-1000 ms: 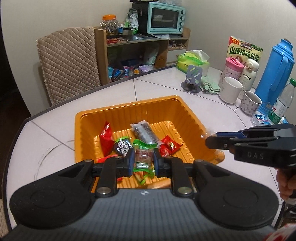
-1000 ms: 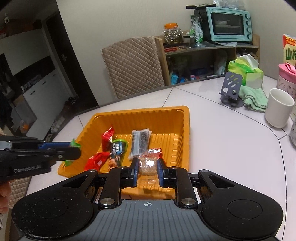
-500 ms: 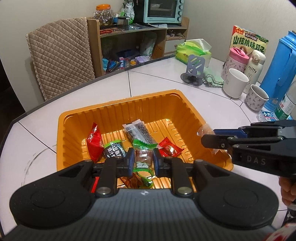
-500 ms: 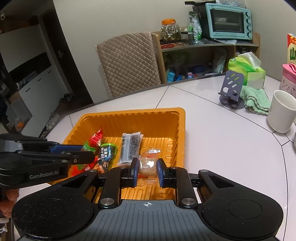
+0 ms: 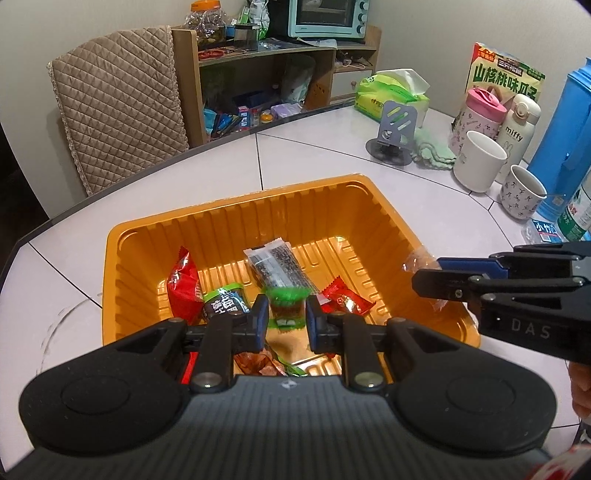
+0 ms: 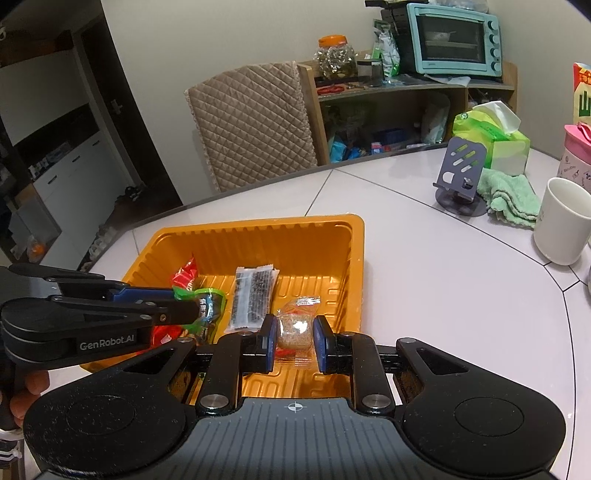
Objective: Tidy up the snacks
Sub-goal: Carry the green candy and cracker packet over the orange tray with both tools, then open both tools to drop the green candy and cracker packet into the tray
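Note:
An orange tray (image 5: 236,206) (image 6: 258,229) sits on the white table. My left gripper (image 5: 283,318) is shut on a green-wrapped snack (image 5: 287,302), held low over the tray's near side. My right gripper (image 6: 294,341) is shut on a clear packet of brownish snack (image 6: 295,326) above the tray's right front corner; that packet (image 5: 417,260) also shows in the left wrist view. On the tray floor lie a red packet (image 5: 183,286), a dark packet with green ends (image 5: 225,304), a long black-and-clear bar (image 5: 279,267) (image 6: 253,293) and a small red packet (image 5: 345,299).
At the right stand a white mug (image 5: 478,166), a patterned cup (image 5: 522,192), a pink bottle (image 5: 480,114), a blue thermos (image 5: 565,136), a phone stand (image 5: 393,138) and a green cloth (image 6: 511,197). A padded chair (image 5: 118,110) and a shelf with a toaster oven (image 5: 328,18) stand behind the table.
Both grippers have moved forward and lower over the tray, each still holding its snack. The left one shifted more; the tray looks closer and larger.

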Available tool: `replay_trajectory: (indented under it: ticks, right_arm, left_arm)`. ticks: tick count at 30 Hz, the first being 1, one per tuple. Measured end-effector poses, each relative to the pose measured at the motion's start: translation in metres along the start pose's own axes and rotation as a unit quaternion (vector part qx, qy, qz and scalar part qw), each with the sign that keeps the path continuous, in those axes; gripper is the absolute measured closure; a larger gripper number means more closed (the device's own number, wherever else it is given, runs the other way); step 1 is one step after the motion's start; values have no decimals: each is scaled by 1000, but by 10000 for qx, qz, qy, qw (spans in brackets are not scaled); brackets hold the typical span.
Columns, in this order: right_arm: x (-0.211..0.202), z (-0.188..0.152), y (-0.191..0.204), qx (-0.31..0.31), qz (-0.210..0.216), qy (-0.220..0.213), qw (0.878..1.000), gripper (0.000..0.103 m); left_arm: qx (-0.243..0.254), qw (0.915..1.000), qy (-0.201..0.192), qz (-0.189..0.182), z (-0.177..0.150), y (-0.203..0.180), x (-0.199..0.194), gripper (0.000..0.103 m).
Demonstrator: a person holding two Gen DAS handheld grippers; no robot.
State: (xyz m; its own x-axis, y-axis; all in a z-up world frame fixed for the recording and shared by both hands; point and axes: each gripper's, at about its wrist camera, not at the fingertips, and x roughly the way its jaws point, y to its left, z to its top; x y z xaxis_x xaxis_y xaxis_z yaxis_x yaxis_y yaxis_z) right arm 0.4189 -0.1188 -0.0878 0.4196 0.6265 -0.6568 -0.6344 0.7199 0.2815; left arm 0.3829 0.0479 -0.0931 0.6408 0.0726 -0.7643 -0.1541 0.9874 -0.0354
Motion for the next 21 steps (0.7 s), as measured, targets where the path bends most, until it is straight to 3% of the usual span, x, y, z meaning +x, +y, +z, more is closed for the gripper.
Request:
replay_trajectory:
  ticks: [21]
  right_arm:
    - [3,0,6,-27,76,82,9999,81]
  left_arm:
    - [-367,9992,-90,150,-9,34,-32,83]
